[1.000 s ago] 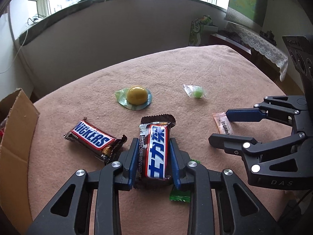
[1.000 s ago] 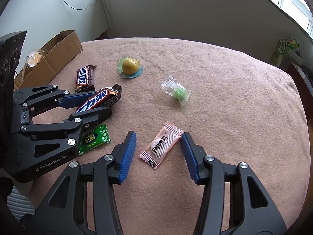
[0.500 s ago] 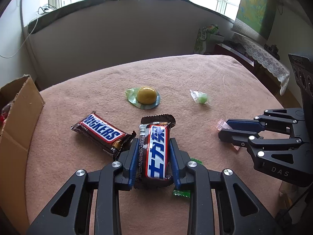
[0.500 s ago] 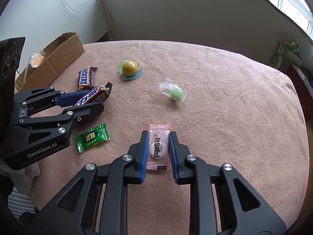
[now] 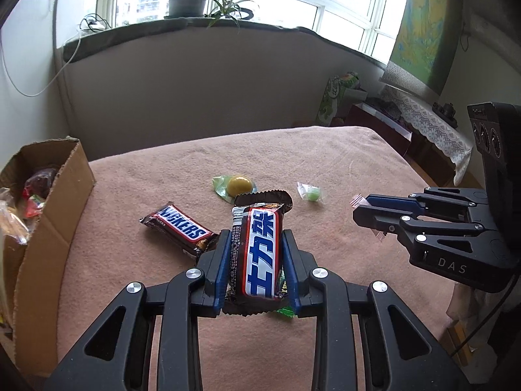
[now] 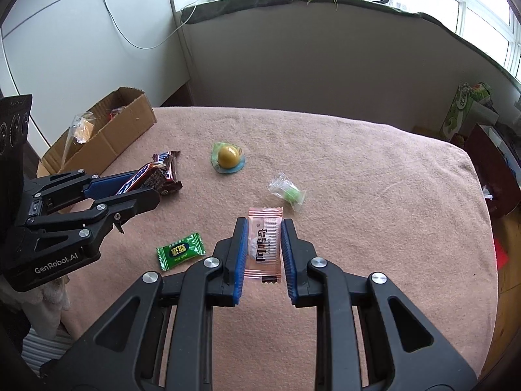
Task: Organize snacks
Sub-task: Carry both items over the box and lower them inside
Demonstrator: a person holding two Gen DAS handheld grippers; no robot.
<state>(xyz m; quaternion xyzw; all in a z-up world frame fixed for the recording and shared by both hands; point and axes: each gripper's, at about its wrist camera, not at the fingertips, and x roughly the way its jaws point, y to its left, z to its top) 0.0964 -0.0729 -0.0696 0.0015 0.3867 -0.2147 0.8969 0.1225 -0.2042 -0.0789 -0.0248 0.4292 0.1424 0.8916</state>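
My left gripper (image 5: 255, 244) is shut on a Snickers bar with Chinese lettering (image 5: 260, 251), lifted off the pink cloth; the same bar (image 6: 143, 179) shows in the right wrist view. My right gripper (image 6: 263, 228) is shut on a pink candy sachet (image 6: 264, 244), also raised above the cloth. A second Snickers bar (image 5: 179, 228) lies left of the held bar. On the cloth lie a yellow jelly cup (image 6: 228, 158), a clear-wrapped green candy (image 6: 289, 192) and a green wrapped candy (image 6: 180, 251).
An open cardboard box (image 6: 107, 130) with several snacks stands at the table's left edge. The pink tablecloth (image 6: 374, 179) covers the table. Beyond its far edge is a grey wall under a windowsill with plants. A side cabinet (image 5: 407, 123) stands to the right.
The right gripper closed on the pink sachet and lifted it. The left gripper rose with its Snickers bar held, so more of the box and window shows.
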